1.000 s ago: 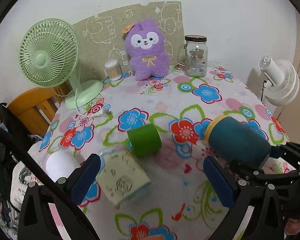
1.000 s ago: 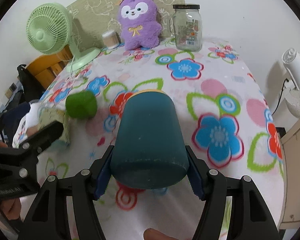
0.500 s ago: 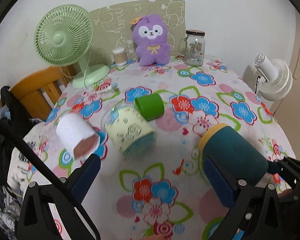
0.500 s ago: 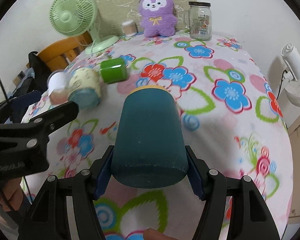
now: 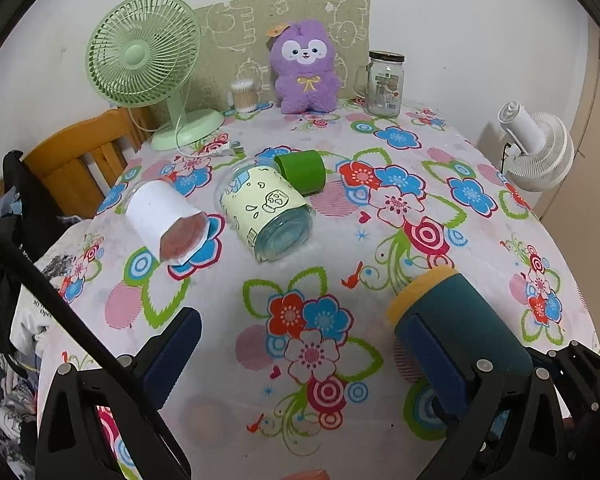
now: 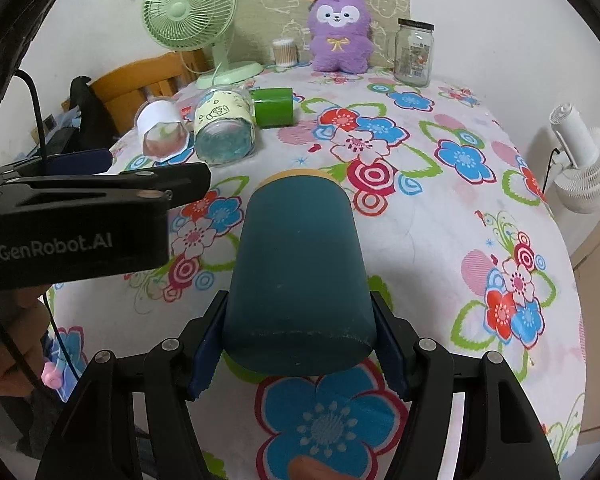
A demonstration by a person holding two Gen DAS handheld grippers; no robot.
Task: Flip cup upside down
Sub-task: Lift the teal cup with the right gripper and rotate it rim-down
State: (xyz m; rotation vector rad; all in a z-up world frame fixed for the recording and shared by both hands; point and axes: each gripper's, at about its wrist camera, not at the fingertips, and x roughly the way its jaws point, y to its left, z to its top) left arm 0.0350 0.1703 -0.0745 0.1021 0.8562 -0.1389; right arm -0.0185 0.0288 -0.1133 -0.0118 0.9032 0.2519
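From the left wrist, the left gripper point(image 5: 300, 364) hangs spread apart and empty over the table point(image 5: 332, 248), while the teal cup point(image 5: 456, 320) sits tilted above it at lower right. From the right wrist, the right gripper point(image 6: 298, 344) is clamped on that cup near its base, yellow rim pointing away; the pickup looks done, but turning it rim-down and setting it on the table remain.

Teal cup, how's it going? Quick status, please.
Right gripper shut on teal cup, cup tilted, yellow rim pointing away. Left gripper open, holding nothing. Three cups lying beyond, apart from it.
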